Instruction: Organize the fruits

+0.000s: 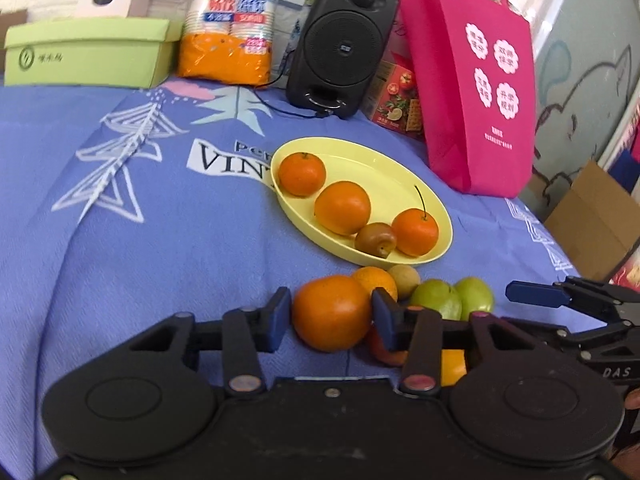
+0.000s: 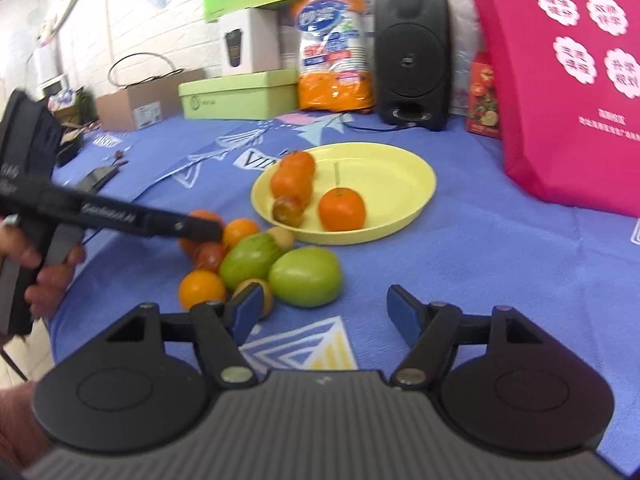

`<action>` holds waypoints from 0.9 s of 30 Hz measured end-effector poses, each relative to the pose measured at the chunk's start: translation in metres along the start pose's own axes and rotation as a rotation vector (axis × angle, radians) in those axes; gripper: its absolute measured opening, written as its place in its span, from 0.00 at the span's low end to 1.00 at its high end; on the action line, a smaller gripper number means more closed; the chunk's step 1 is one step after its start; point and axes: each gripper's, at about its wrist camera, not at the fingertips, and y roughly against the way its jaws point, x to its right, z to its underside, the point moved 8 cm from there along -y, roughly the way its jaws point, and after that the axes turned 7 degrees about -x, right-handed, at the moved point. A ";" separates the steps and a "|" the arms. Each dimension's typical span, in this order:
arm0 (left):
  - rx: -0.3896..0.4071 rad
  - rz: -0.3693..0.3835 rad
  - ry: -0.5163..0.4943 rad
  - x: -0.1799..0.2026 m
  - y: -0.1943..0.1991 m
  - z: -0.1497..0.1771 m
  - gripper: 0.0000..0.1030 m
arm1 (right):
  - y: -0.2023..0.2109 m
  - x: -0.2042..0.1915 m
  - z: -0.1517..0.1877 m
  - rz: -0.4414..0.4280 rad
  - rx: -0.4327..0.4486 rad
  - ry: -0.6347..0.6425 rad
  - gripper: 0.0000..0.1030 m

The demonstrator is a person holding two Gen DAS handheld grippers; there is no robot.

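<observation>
Orange fruit [image 1: 331, 312] round, between left gripper [image 1: 331, 316] pads

"vin" and "per" on blue cloth [image 1: 120, 240]; "das" on right gripper [image 1: 532, 294]; bag characters unreadable

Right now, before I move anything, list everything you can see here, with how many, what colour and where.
Plate: one, yellow, mid-cloth.
Oranges: three, orange, in the plate.
Brown fruit: one, brown, in the plate.
Loose fruit: at least seven, orange, green, red, tan, piled before the plate.
Speaker: one, black, behind the plate.
Bag: one, pink, right of the speaker.
Box: one, pale green, far left.
Cup pack: one, orange-white, between box and speaker.
Cloth: one, blue, under everything.
Left claw: one, black, blue pads, shut on a large orange in the pile.
Right claw: one, black, blue pads, open, empty.
</observation>
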 end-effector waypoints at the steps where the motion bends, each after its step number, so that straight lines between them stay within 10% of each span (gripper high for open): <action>1: -0.001 0.005 0.012 -0.001 0.000 0.000 0.42 | 0.000 0.002 -0.001 -0.003 0.005 -0.014 0.64; 17: 0.006 0.009 0.077 -0.005 0.014 0.012 0.41 | -0.028 0.005 -0.008 -0.172 0.010 -0.208 0.50; 27: 0.008 -0.116 -0.042 0.009 0.032 0.020 0.40 | -0.005 -0.015 -0.005 -0.032 0.037 -0.047 0.45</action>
